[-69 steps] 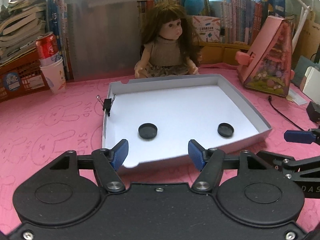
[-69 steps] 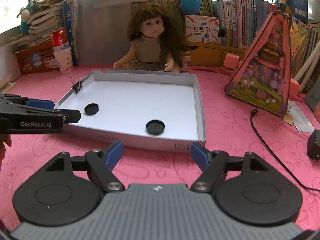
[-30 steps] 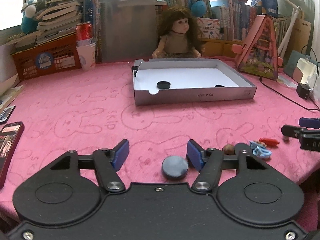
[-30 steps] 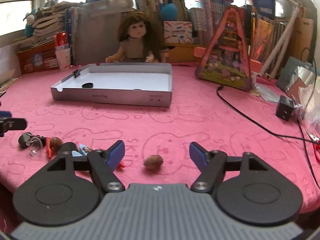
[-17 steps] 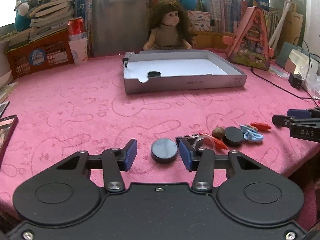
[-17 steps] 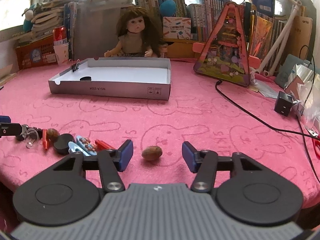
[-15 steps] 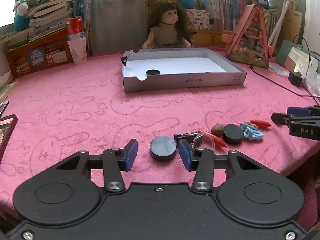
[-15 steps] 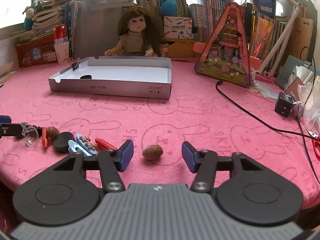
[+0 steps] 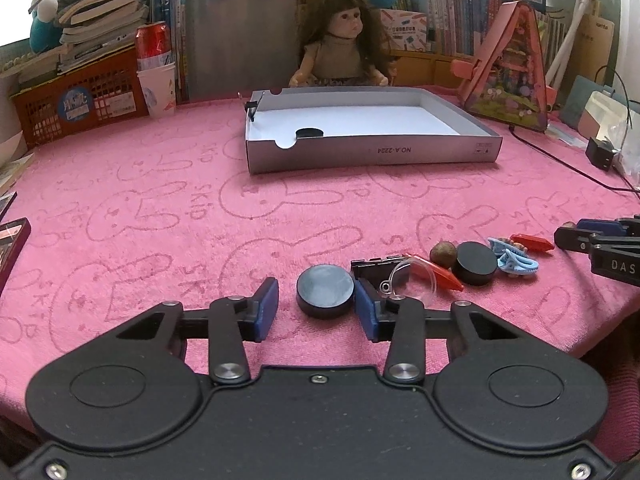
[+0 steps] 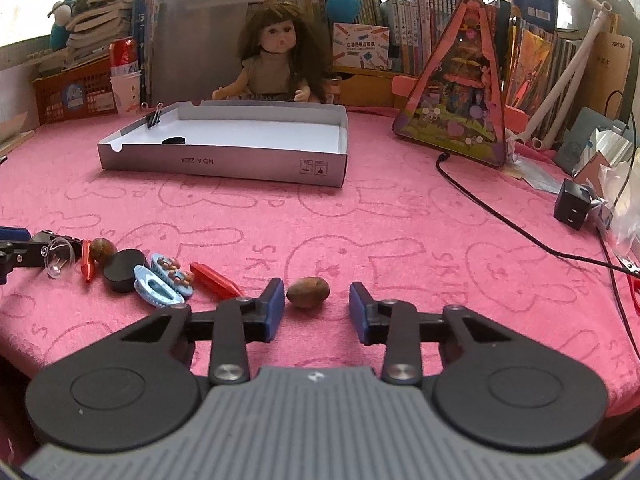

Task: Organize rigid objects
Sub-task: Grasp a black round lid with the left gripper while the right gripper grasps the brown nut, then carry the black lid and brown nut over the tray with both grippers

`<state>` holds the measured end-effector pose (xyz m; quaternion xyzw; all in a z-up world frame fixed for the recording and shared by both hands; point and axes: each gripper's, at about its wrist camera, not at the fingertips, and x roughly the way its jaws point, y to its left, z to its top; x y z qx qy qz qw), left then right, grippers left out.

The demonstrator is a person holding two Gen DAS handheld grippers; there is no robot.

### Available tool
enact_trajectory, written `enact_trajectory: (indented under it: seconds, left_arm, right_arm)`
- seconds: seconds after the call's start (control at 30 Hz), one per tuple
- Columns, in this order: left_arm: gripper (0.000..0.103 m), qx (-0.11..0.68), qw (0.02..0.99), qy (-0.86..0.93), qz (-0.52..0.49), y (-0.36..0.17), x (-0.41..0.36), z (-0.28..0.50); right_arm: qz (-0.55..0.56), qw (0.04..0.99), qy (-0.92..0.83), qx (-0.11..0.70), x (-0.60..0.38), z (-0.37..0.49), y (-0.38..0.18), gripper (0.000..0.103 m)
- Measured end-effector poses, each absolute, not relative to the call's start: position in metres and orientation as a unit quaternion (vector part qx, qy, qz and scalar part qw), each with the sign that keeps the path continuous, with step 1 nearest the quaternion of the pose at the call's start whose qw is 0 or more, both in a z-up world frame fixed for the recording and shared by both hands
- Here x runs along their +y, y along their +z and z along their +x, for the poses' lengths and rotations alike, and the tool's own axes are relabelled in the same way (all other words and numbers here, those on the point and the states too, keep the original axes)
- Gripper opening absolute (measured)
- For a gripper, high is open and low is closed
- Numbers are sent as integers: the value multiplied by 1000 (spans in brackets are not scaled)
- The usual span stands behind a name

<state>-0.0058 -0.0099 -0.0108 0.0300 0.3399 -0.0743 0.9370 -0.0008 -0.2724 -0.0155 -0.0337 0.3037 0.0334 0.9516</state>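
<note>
— What's your left tool doing?
— My left gripper (image 9: 316,304) is parted around a black disc (image 9: 325,295); the right pad touches it.
— And the right?
— My right gripper (image 10: 317,311) gapes around a brown nut (image 10: 308,292) on the pink cloth (image 10: 360,232).

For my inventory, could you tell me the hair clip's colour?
Light blue hair clip, clearest in the right wrist view.
</note>
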Motion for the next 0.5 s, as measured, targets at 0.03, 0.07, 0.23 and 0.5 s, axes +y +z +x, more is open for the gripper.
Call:
enact_trajectory:
  seconds: [0.03, 0.07, 0.23, 0.5]
  left_arm:
    - [40, 340, 937, -73, 28, -11, -10, -5]
    - [38, 340, 937, -73, 27, -11, -10, -5]
    - [30, 328, 942, -66, 27, -11, -9, -5]
    - [29, 311, 948, -55, 28, -2, -8, -1]
  right_arm:
    - [-35, 952, 34, 303, -272, -1, -15, 39]
    - [-37, 951, 36, 303, -271, -1, -15, 36]
    - [-45, 952, 45, 301, -267, -2, -15, 28]
    - [-47, 953, 54, 296, -262, 3, -9, 27]
